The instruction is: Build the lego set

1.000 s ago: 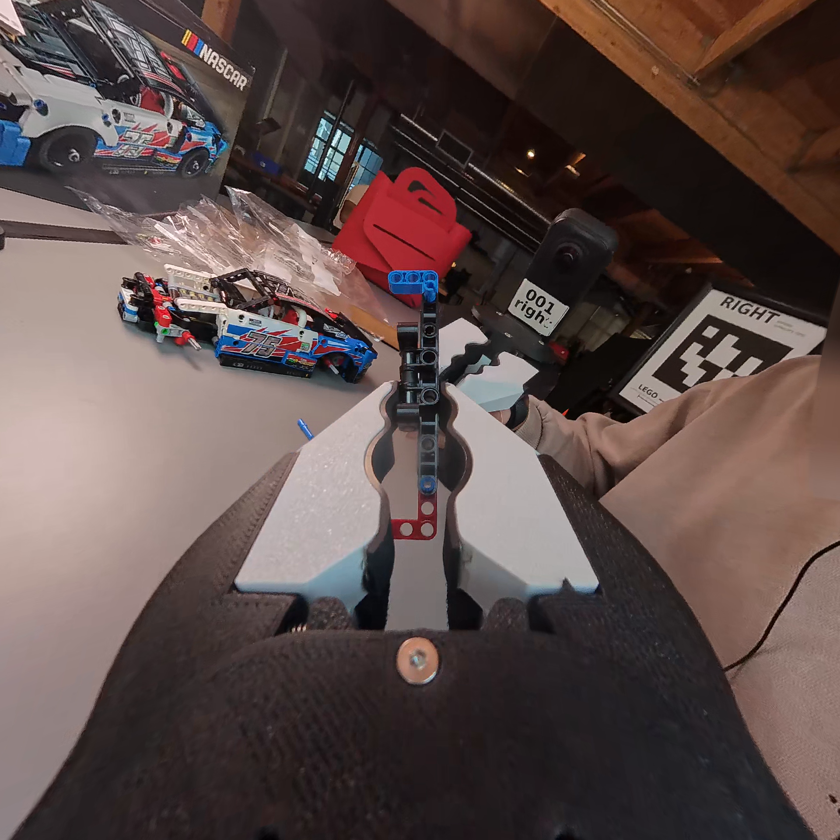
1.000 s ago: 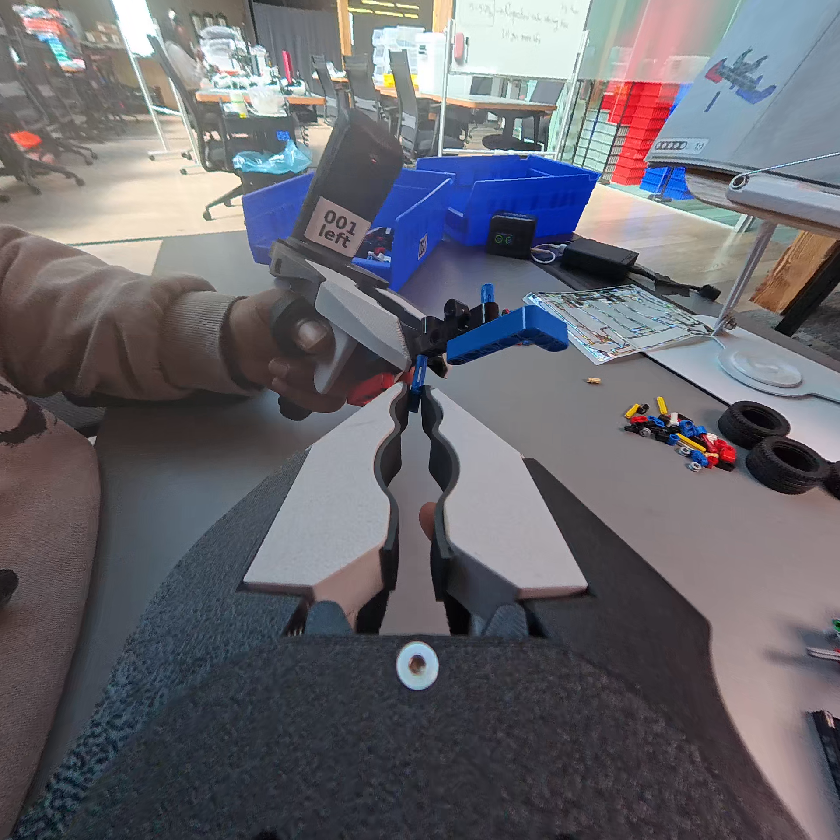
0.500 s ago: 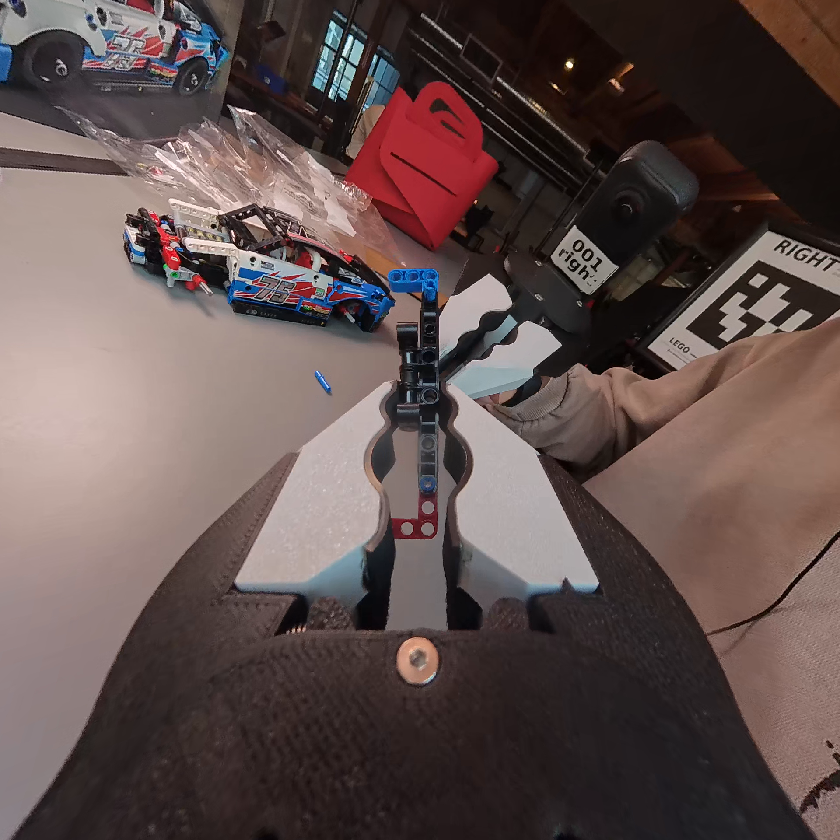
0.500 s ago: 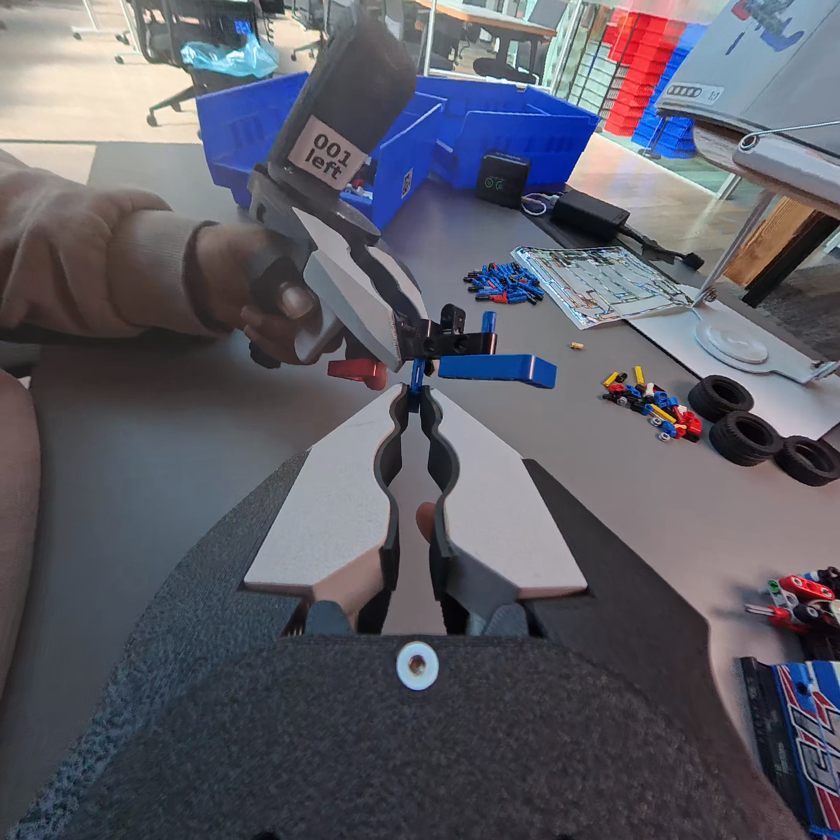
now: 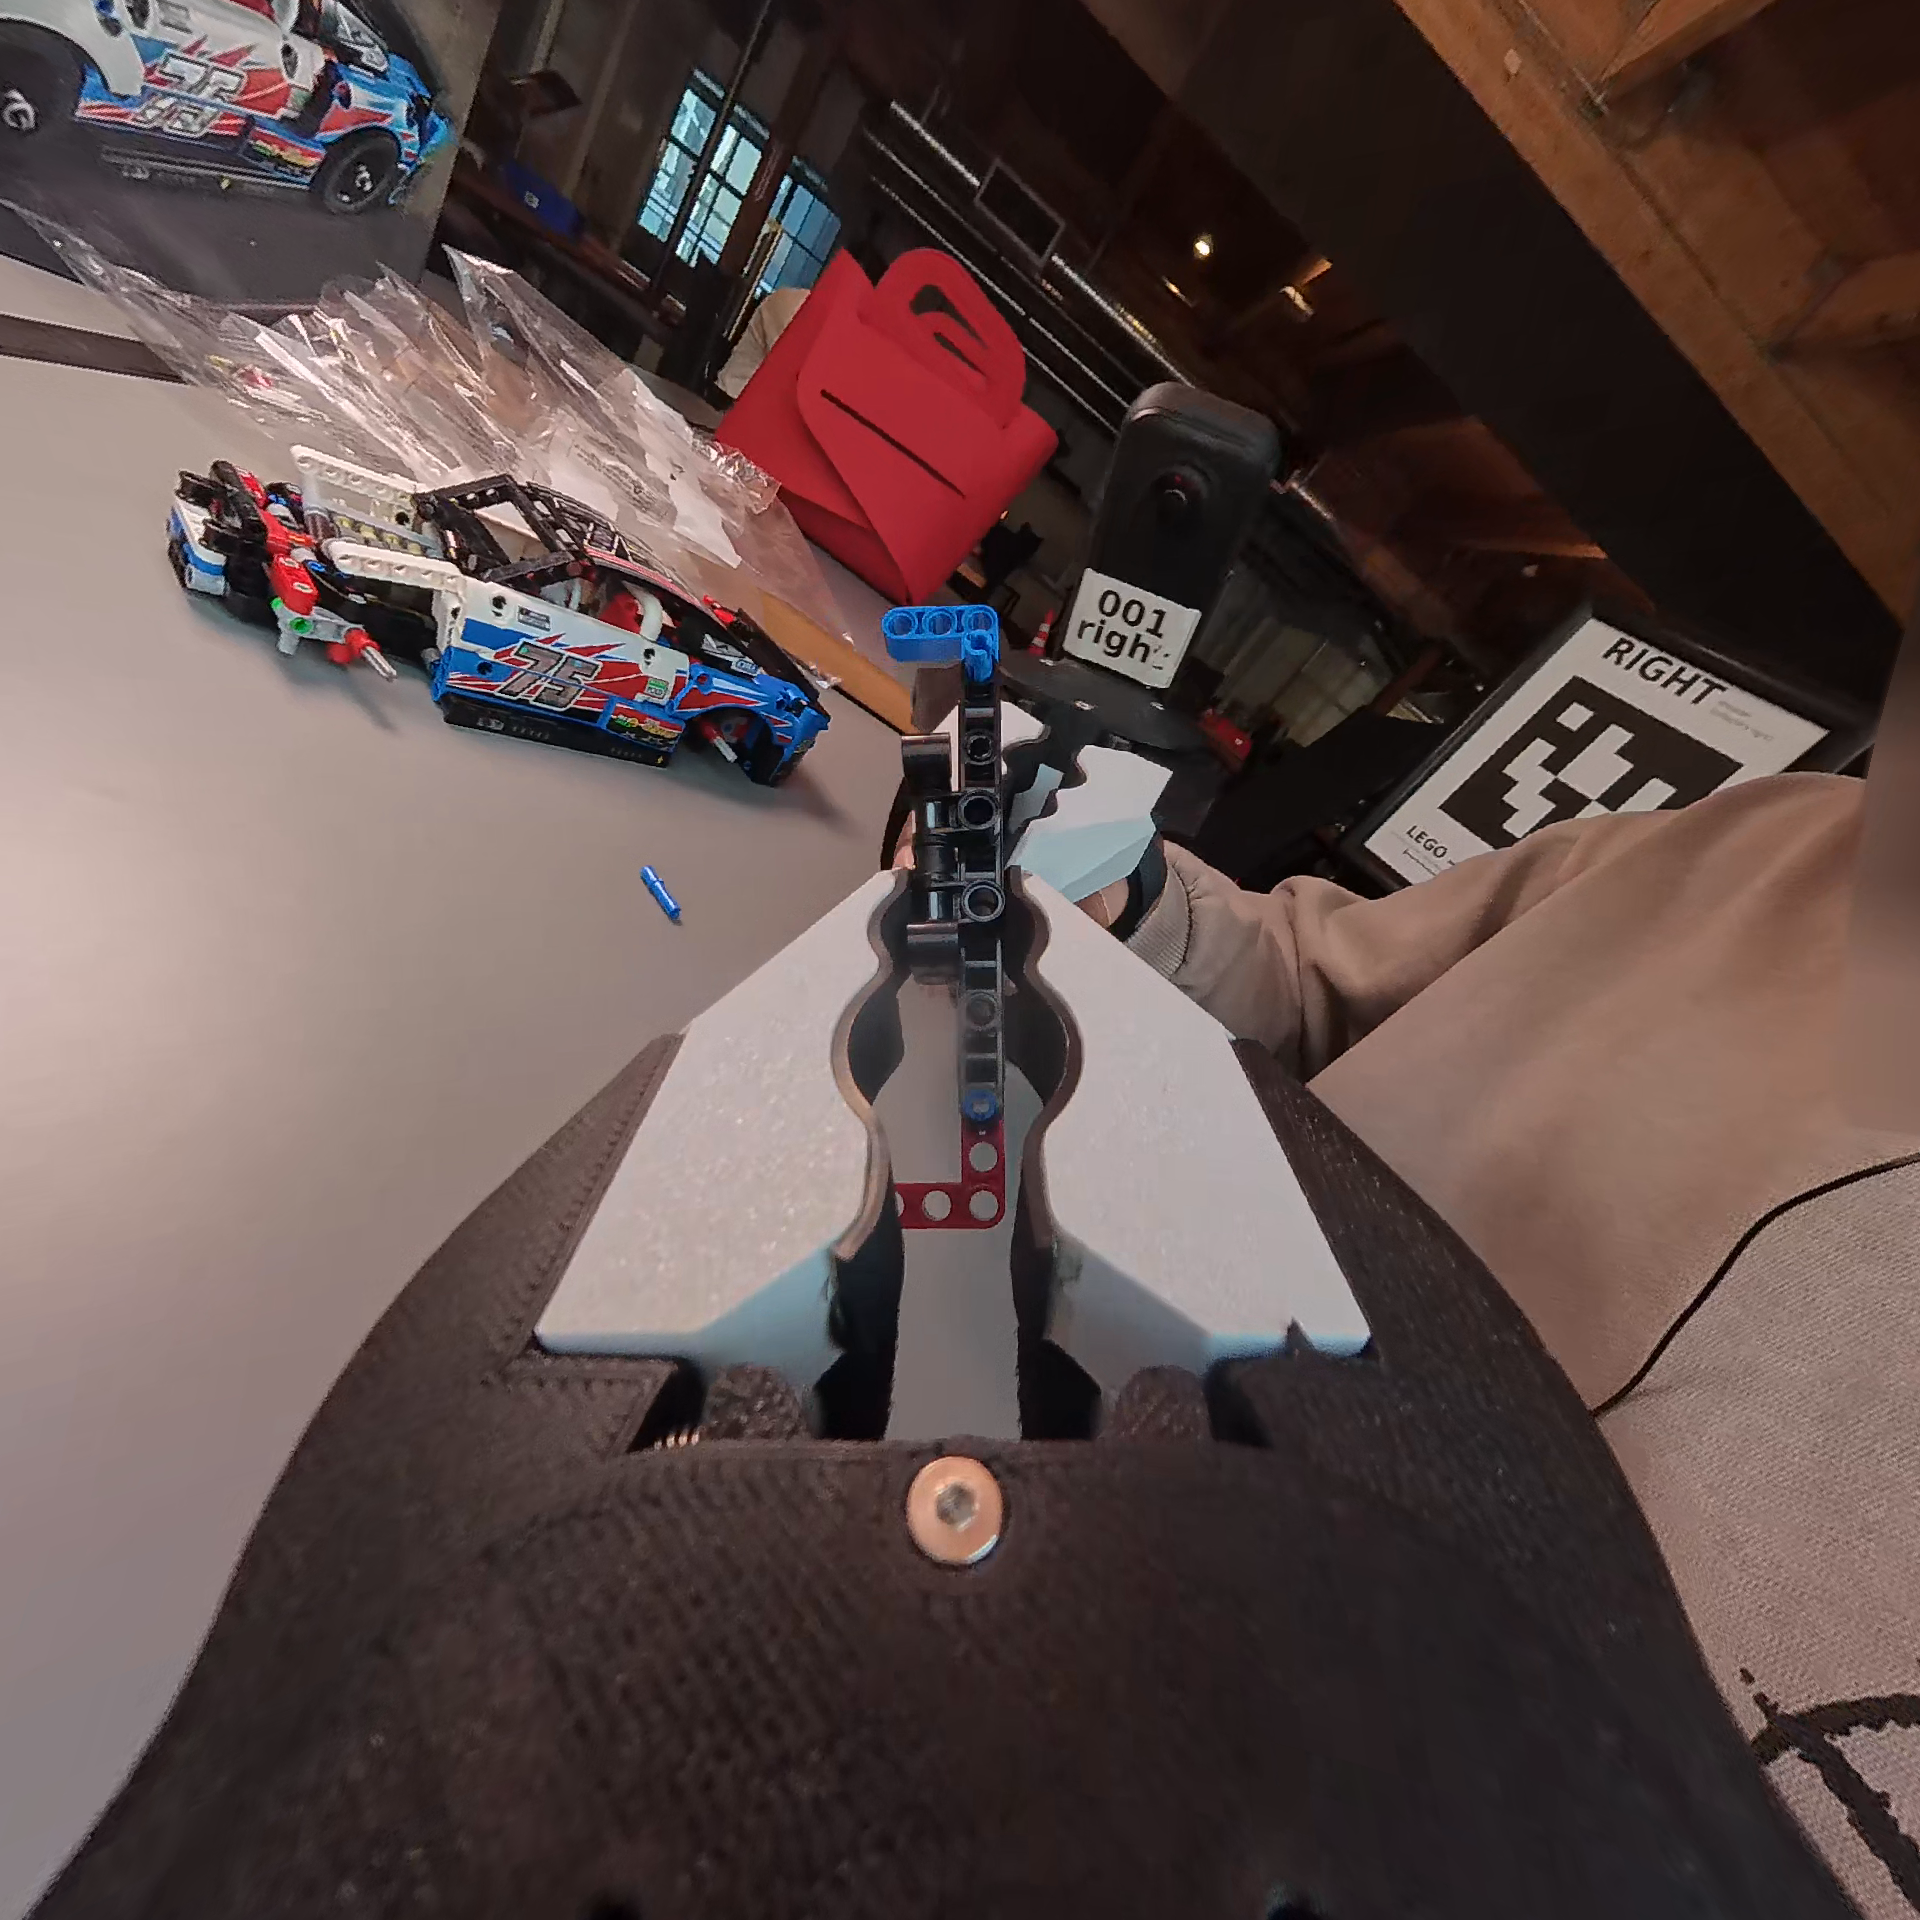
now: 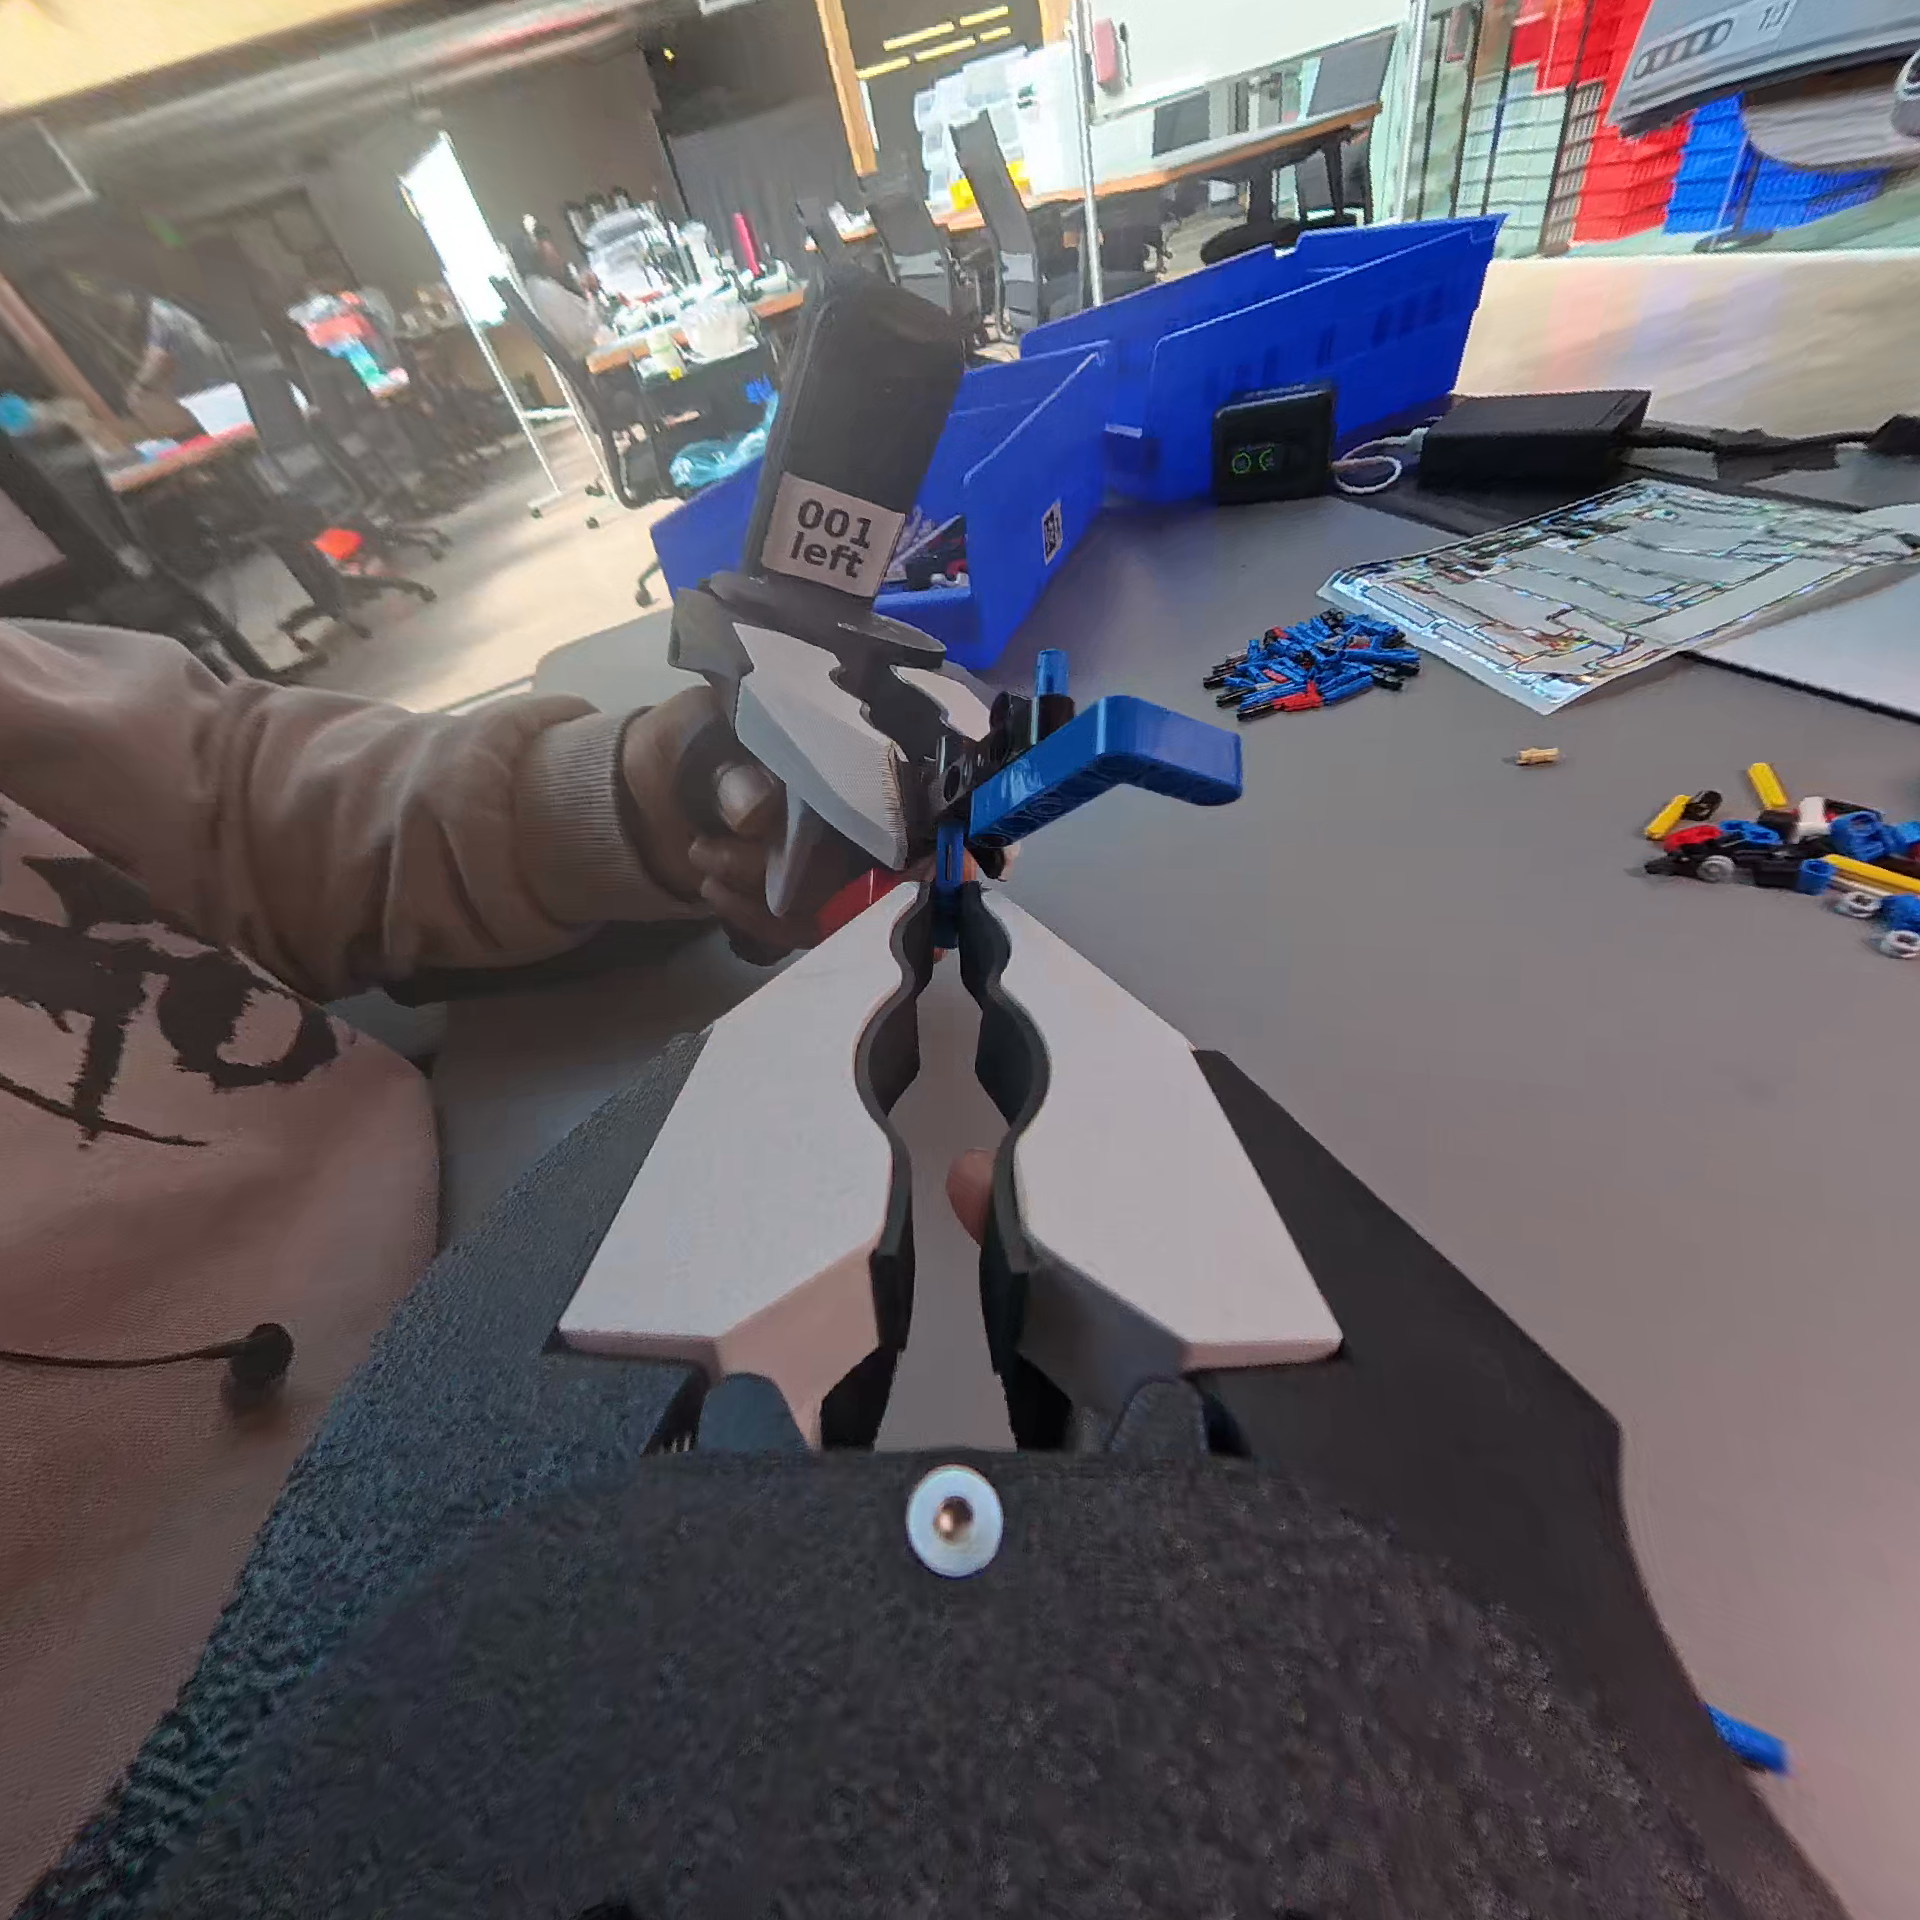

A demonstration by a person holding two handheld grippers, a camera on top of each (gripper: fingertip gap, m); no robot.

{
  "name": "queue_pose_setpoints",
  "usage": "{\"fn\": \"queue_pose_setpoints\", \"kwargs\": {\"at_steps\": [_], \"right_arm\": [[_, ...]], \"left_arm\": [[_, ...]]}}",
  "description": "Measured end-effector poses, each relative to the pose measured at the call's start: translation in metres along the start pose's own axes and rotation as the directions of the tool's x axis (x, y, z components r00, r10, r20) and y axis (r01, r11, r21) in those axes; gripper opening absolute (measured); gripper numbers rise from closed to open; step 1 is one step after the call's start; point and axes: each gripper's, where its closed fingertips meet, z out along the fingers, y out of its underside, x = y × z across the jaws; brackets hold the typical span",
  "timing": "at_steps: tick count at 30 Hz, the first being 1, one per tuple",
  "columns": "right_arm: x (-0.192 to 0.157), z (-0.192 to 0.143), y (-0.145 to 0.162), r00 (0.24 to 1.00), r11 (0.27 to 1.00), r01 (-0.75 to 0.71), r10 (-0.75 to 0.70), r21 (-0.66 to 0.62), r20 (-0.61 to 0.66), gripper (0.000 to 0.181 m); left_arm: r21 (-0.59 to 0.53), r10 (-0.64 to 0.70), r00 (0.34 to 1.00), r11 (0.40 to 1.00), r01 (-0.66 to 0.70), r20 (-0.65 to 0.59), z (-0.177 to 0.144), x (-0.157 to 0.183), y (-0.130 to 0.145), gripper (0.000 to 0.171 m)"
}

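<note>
Two close wrist views facing each other, sharing lego assembly (image 5: 961, 914), table (image 6: 1455, 1039)

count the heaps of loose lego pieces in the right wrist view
2. A heap of blue and black pins lies beside the printed instruction sheet; a mixed-colour heap of bricks lies at the right edge, partly cropped. More may sit out of frame.

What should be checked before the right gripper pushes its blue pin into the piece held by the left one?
1. Left gripper shut on the black beam assembly: ok.
2. Right gripper pinching the blue pin: ok.
3. Pin tip against the assembly: ok, it appears to touch it.
4. Pin lined up with a hole: cannot tell, the joint is hidden.
5. Blue angled beam clear of the right fingers: ok.
6. Assembly held above the table: ok.
</note>
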Motion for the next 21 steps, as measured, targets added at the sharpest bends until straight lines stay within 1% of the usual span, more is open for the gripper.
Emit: {"fn": "queue_pose_setpoints", "kwargs": {"at_steps": [2, 4, 7, 10, 12, 15, 18, 21], "right_arm": [[-0.004, -0.001, -0.004, 0.992, 0.995, -0.099, 0.096, 0.029, 0.077, 0.001], [-0.01, -0.002, -0.006, 0.97, 0.982, -0.189, 0.182, 0.025, 0.164, 0.001], [-0.017, -0.005, -0.004, 0.919, 0.955, -0.297, 0.294, -0.031, 0.264, 0.001], [-0.031, -0.008, 0.002, 0.836, 0.913, -0.387, 0.408, -0.131, 0.368, 0.002], [-0.039, -0.01, 0.009, 0.806, 0.902, -0.392, 0.432, -0.183, 0.404, 0.001], [-0.043, -0.011, 0.01, 0.789, 0.895, -0.404, 0.447, -0.192, 0.423, 0.001], [-0.041, -0.012, 0.01, 0.794, 0.899, -0.401, 0.437, -0.175, 0.423, 0.001], [-0.041, -0.01, 0.013, 0.808, 0.911, -0.378, 0.411, -0.165, 0.421, 0.001]], "left_arm": [[0.005, 0.013, 1.0, 1.0, -0.013, -0.021, 0.0, 0.004, -0.003, 0.015], [-0.012, 0.043, 0.998, 0.999, -0.044, -0.035, -0.001, 0.008, -0.001, 0.015], [-0.032, 0.069, 0.995, 0.997, -0.072, -0.077, -0.002, 0.013, 0.002, 0.015], [-0.097, 0.112, 0.983, 0.987, -0.127, -0.145, -0.003, 0.022, 0.013, 0.015], [-0.138, 0.124, 0.973, 0.979, -0.153, -0.194, -0.004, 0.026, 0.02, 0.015], [-0.151, 0.107, 0.963, 0.977, -0.148, -0.247, -0.007, 0.031, 0.022, 0.015], [-0.179, 0.125, 0.964, 0.969, -0.169, -0.236, -0.007, 0.029, 0.025, 0.015], [-0.181, 0.111, 0.967, 0.971, -0.155, -0.23, -0.007, 0.028, 0.026, 0.015]]}}
